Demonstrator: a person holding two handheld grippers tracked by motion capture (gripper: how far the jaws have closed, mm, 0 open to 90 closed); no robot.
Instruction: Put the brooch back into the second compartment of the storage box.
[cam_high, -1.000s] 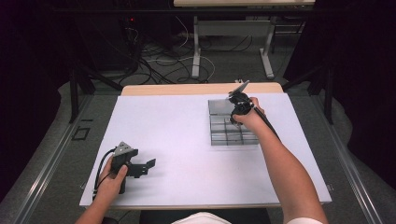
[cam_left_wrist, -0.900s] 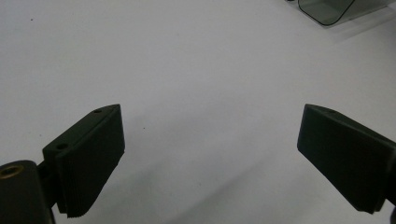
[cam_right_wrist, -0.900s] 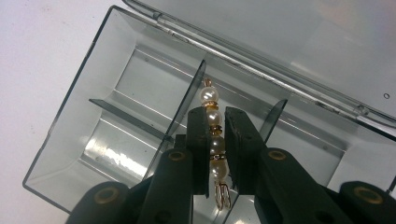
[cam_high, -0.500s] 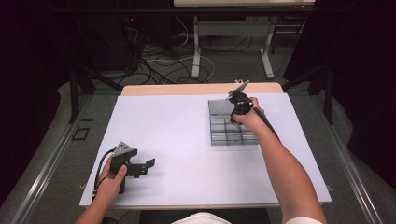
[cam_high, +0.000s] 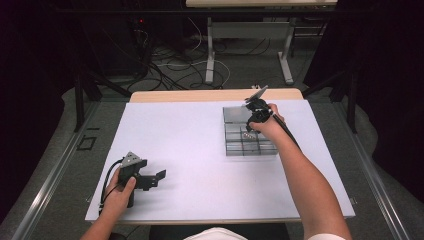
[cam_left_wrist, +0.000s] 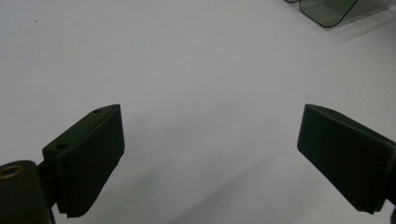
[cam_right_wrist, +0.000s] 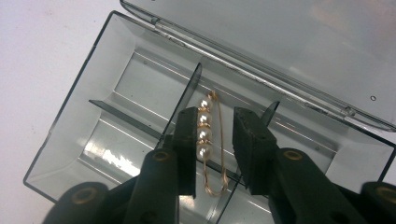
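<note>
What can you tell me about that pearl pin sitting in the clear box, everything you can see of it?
The pearl pin is a thin gold-coloured wire clip looped at its near end, with four white pearl-like beads in a row along one side, gold spacers between them. It lies in a compartment of the clear divided box, whose lid is open, close to a divider. The right tool straddles it with jaws apart; the left jaw looks to be against the beads, the right jaw apart from the wire. Whether it rests flat is unclear.

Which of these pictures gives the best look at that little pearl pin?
The right gripper view: the pearl pin lies close up between the right gripper jaws, inside the clear box. In the high view it is a tiny glint.
</note>
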